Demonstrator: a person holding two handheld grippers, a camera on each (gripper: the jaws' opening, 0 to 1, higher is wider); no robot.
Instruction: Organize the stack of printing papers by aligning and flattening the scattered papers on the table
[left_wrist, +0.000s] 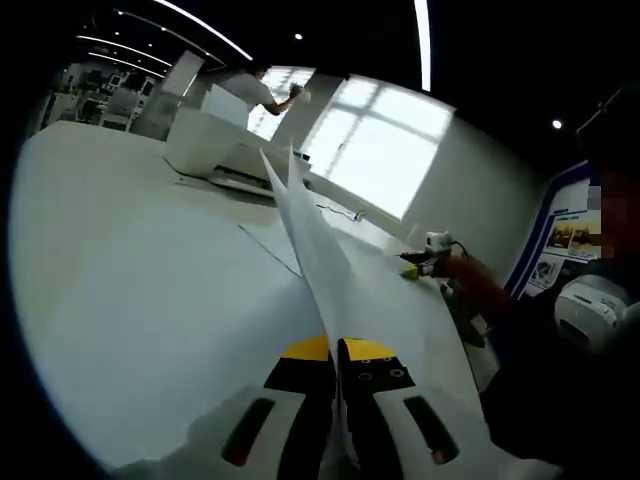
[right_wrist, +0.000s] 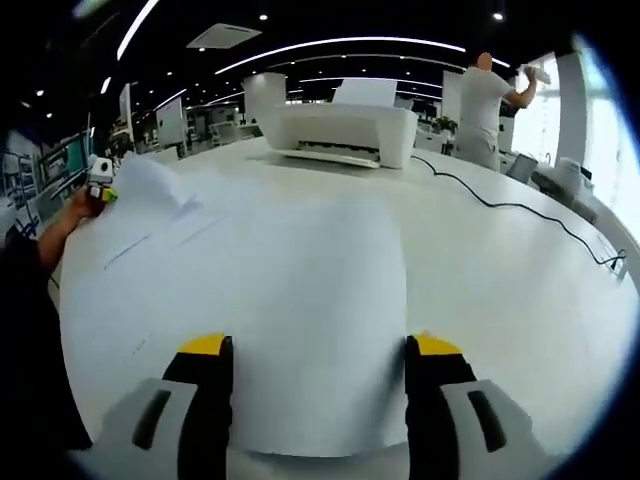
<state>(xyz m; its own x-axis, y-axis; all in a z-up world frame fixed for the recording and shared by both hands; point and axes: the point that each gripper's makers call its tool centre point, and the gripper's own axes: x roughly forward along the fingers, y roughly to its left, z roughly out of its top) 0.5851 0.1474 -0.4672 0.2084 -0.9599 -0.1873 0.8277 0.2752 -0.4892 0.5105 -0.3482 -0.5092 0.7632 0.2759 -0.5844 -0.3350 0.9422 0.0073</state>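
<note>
The left gripper (left_wrist: 335, 375) was clamped on the edge of a sheet of paper (left_wrist: 320, 240), its jaws pressed together with the sheet rising edge-on between them, lifted off the table (left_wrist: 130, 290) and curling toward the printer (left_wrist: 215, 145) at the far edge. The right gripper (right_wrist: 318, 385) had its jaws wide apart, with a flat paper (right_wrist: 310, 300) lying on the table between them near the near edge. More loose sheets (right_wrist: 150, 215) lay fanned toward the left edge in the right gripper view, where the other gripper (right_wrist: 100, 180) showed in the person's hand.

To do this step well, I judged that the lifted sheet should be brought down over the flat one with edges matched before release, not dropped from height, since a thin sheet held by one edge would sag and drift. The open gripper could then press the pile flat or nudge its edges square.

The left gripper was held low, pointing along the table toward the printer; the right sat low and level, facing the printer squarely. A cable (right_wrist: 520, 210) ran across the table toward the right edge, and a person (right_wrist: 490, 95) stood beyond it by the window (left_wrist: 390, 150).
</note>
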